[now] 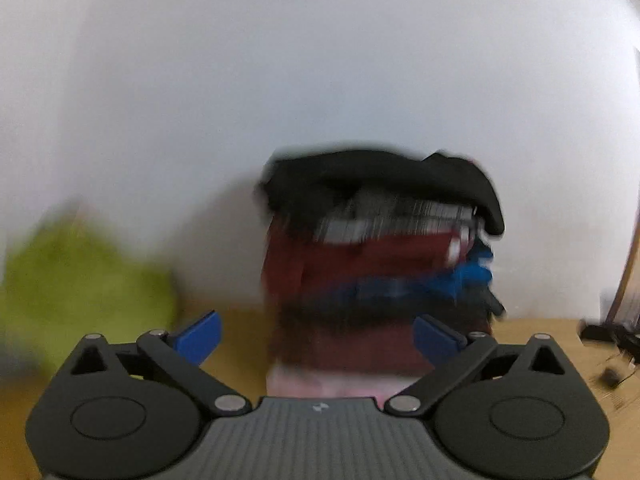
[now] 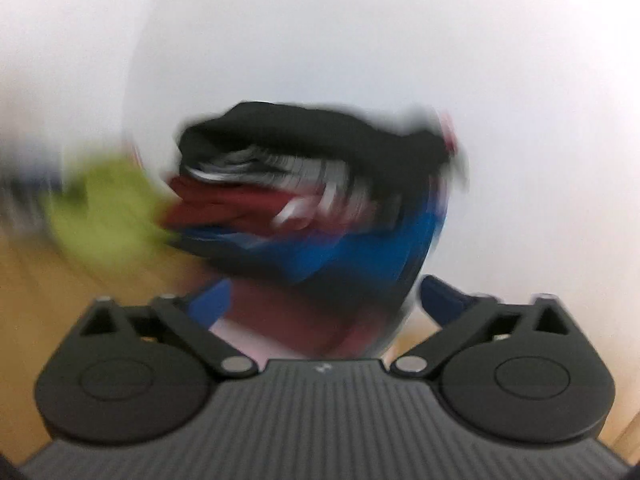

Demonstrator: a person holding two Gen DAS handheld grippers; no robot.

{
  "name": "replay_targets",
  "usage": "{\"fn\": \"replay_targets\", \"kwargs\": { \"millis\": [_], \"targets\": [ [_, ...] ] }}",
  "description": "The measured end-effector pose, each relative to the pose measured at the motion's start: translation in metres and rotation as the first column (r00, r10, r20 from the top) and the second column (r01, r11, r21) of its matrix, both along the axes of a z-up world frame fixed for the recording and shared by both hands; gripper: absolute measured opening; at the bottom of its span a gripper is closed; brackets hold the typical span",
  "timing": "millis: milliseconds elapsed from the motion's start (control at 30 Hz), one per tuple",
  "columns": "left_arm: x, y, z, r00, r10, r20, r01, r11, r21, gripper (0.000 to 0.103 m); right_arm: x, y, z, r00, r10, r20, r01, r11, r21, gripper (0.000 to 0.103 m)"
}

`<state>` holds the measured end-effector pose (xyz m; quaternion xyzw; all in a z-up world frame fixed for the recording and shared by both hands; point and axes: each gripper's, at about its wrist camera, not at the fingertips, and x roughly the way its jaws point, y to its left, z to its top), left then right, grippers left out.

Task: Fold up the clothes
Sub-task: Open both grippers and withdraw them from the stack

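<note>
Both views are heavily motion-blurred. A pale wall [image 1: 320, 60] fills the upper part of each. Below it runs a wooden tabletop [image 1: 540, 344], light brown.

On that tabletop, against the wall, stands a stack of folded clothes [image 1: 376, 248]: a black garment [image 1: 380, 176] lies on top, beneath it a striped black-and-white layer, then dark red, then blue, with more dark red and a pale pink piece at the base. To the left of the stack, apart from it, lies a yellow-green garment [image 1: 80, 272], unfolded as far as the blur allows.

The left gripper [image 1: 316, 336] faces the stack with its blue fingers [image 1: 200, 336] spread wide; the stack's lower layers show between them, but contact cannot be determined. The right gripper [image 2: 324, 300] is likewise spread wide, its blue fingers [image 2: 440, 296] flanking the stack's base, nothing visibly pinched.

At the far right edge of the left wrist view, small dark items [image 1: 608, 332] sit on the tabletop, unidentifiable.
</note>
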<state>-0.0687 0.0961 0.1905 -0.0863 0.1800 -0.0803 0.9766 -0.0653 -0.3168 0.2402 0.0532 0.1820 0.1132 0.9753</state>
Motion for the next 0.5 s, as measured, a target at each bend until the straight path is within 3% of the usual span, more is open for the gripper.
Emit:
{"fn": "replay_targets", "kwargs": {
  "millis": [67,133,167,233,300,367,400,467,500],
  "targets": [
    [-0.035,0.009,-0.017,0.996,0.048,-0.076,-0.051,0.998,-0.035,0.103,-0.033,-0.021,-0.037,0.985,-0.049,-0.163,0.093,0.957,0.274,0.103],
    [-0.052,0.005,-0.030,0.985,0.129,-0.116,-0.132,0.991,-0.020,0.103,-0.044,-0.013,-0.053,0.973,-0.024,-0.228,0.103,0.935,0.340,0.103],
    [-0.054,0.000,-0.035,0.976,0.178,-0.127,-0.179,0.984,0.000,0.103,-0.031,0.011,-0.059,0.971,-0.029,-0.239,0.099,0.953,0.285,0.103],
    [-0.054,-0.011,-0.040,0.957,0.227,-0.181,-0.224,0.974,0.032,0.103,-0.047,0.031,-0.055,0.974,-0.093,-0.208,0.121,0.985,0.122,0.103],
    [-0.046,-0.020,-0.049,0.971,0.135,-0.198,-0.128,0.991,0.049,0.103,-0.061,0.051,-0.053,0.987,-0.121,-0.104,0.124,0.992,0.026,0.103],
    [-0.034,-0.030,-0.063,0.971,0.070,-0.229,-0.019,0.976,0.218,0.103,-0.072,0.065,-0.057,0.994,-0.109,0.016,0.109,0.993,-0.033,0.103],
    [-0.027,-0.035,-0.071,0.968,0.041,-0.249,0.037,0.954,0.298,0.103,-0.073,0.075,-0.059,0.994,-0.088,0.060,0.091,0.995,-0.051,0.103],
    [-0.019,-0.042,-0.079,0.943,0.194,-0.270,-0.039,0.871,0.489,0.103,-0.081,0.089,-0.052,0.993,-0.058,0.101,0.064,0.996,-0.062,0.103],
    [-0.018,-0.044,-0.080,0.922,0.274,-0.273,-0.092,0.842,0.532,0.103,-0.085,0.096,-0.048,0.992,-0.044,0.119,0.052,0.996,-0.067,0.103]
  ]
}}
